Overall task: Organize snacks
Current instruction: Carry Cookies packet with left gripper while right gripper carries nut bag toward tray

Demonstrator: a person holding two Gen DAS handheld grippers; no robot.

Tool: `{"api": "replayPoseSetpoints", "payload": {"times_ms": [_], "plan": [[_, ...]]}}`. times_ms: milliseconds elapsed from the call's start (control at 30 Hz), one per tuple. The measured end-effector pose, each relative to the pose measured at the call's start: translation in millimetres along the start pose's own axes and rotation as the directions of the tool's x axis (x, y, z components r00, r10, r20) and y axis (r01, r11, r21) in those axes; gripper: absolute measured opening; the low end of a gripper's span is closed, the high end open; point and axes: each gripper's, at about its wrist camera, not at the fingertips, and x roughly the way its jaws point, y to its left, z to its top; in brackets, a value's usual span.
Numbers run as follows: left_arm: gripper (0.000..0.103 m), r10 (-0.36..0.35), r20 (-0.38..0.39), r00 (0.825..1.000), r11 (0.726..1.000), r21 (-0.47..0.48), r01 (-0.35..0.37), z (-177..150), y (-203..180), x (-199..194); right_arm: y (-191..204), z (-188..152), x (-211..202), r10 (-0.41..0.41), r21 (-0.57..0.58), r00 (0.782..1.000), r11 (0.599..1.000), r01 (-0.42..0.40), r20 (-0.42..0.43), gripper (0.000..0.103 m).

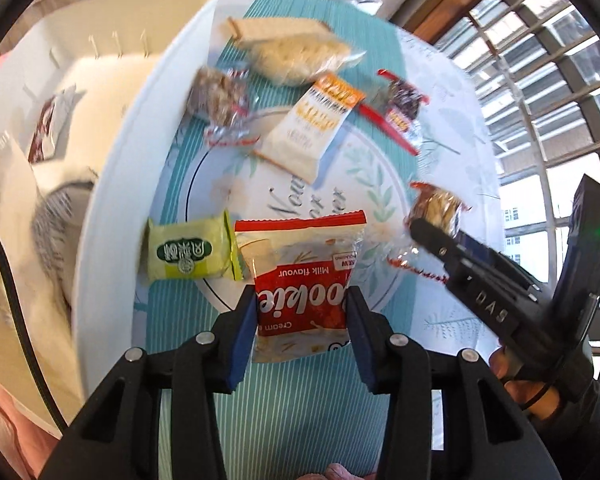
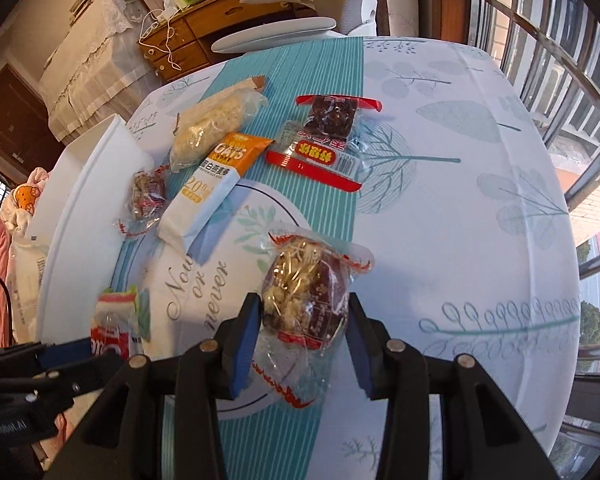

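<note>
1. The left gripper [image 1: 302, 312] is clamping the cookie packet [image 1: 300, 280] above the table [image 2: 460, 200].
2. The right gripper [image 2: 300, 340] is gripping a nut-date snack [image 2: 304, 292].
3. At least one packet is lying in the white bin [image 1: 112, 200]; about five are waiting on the table.

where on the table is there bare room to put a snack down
Bare: the tablecloth right of the red date packet, toward the window. Crowded: the teal strip from the rice cracker bag past the oat bar to the white bin.
</note>
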Motion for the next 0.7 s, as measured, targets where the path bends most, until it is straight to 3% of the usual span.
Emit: {"api": "replayPoseSetpoints", "payload": {"times_ms": [367,700], "plan": [[0.042,-0.062,0.117,0.991,0.985,0.168,0.041,-5.9,-1.5,-81.0,43.2,-16.6,-47.1,0.025,0.031,0.997,0.999,-0.027,0.069,0.042],[0.042,-0.112,0.211,0.971,0.969,0.238,0.06,-9.0,49.5,-150.4,113.4,-23.1,-84.5,0.081,0.025,0.985,0.996,-0.086,0.152,0.042]]}}
